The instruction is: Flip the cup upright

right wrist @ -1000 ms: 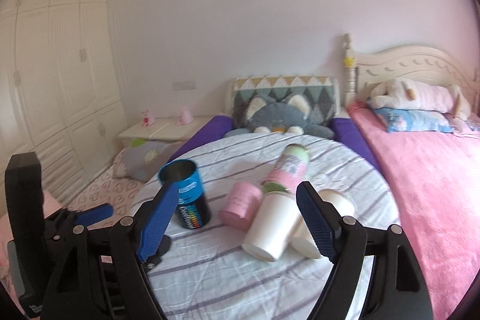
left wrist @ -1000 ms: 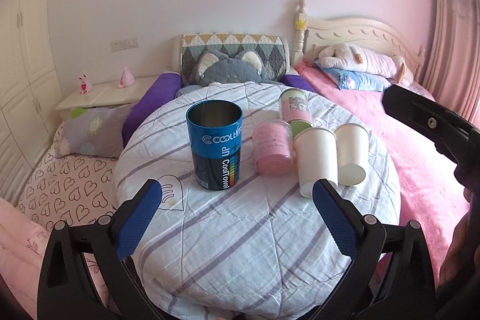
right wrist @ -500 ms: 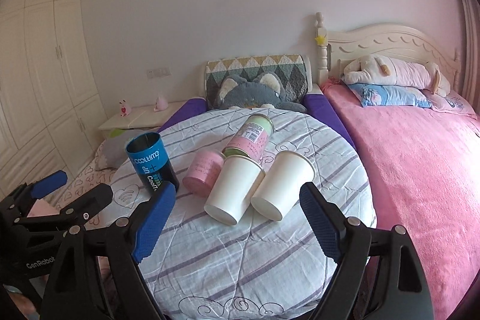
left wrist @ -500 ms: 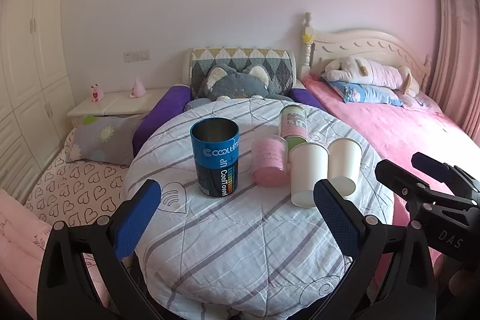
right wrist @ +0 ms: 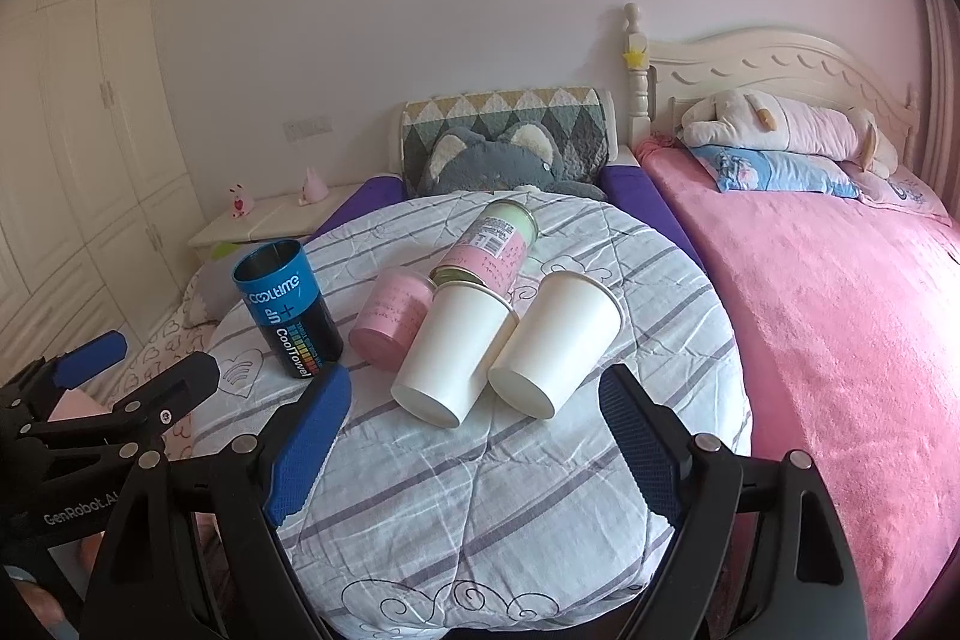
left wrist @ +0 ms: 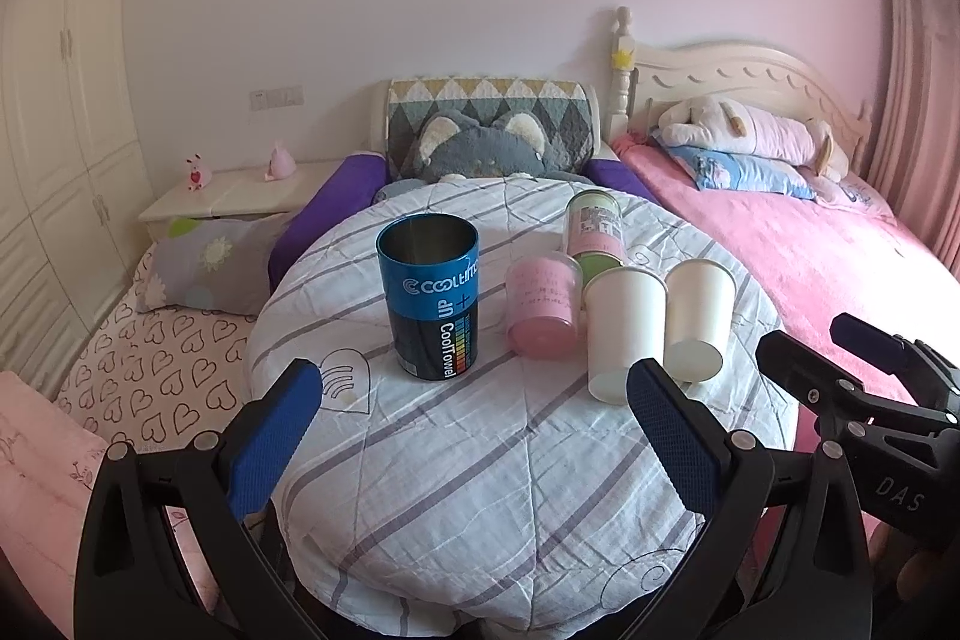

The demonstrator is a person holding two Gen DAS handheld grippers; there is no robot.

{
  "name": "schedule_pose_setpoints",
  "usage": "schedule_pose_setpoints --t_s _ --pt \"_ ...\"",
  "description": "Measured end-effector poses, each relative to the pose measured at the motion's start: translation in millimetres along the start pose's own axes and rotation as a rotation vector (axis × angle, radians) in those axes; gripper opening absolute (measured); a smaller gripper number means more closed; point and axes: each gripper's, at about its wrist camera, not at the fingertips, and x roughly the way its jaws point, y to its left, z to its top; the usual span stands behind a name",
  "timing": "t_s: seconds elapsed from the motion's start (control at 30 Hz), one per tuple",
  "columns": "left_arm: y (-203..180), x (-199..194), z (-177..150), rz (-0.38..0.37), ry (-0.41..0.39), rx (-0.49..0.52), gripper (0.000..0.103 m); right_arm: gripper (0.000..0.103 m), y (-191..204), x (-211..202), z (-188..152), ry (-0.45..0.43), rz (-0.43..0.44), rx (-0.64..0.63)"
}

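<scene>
Above the near edge of the round table (left wrist: pixel 480 490), the left gripper (left wrist: pixel 474 436) hangs with its blue-padded jaws spread wide and nothing between them. Beside it, toward the table's right edge, the right gripper (right wrist: pixel 474 436) is likewise wide apart and empty, and in its own view the two white paper cups lie just beyond its fingertips.

Both cups lie on their sides on the striped quilted cloth, right of the table's middle, bases toward the near edge and open mouths toward the far edge. The left paper cup (right wrist: pixel 453 355) and the right paper cup (right wrist: pixel 555 340) lie side by side, touching or nearly so near their rims. Just left of them a pink cylindrical container (right wrist: pixel 390 316) also lies on its side, and behind it a pink-and-green can (right wrist: pixel 492 244) lies pointing toward the far edge. Further left, a blue CoolTowel tin (left wrist: pixel 432 298) stands upright with its mouth open.

Beyond the table's far edge sit a grey cat cushion (left wrist: pixel 480 151) and, to the right, a pink bed (left wrist: pixel 780 232) with a plush toy (left wrist: pixel 750 130).
</scene>
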Motion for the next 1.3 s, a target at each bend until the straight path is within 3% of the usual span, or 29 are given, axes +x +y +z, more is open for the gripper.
schedule_pose_setpoints --t_s 0.6,1.3 --pt "3.1 6.9 -1.5 0.014 0.014 -0.008 0.103 0.086 1.8 7.9 -2.0 0.024 0.013 0.002" --pt "-1.4 2.4 0.2 0.060 -0.058 0.030 0.103 0.086 5.5 2.4 -1.9 -0.066 0.041 -0.030"
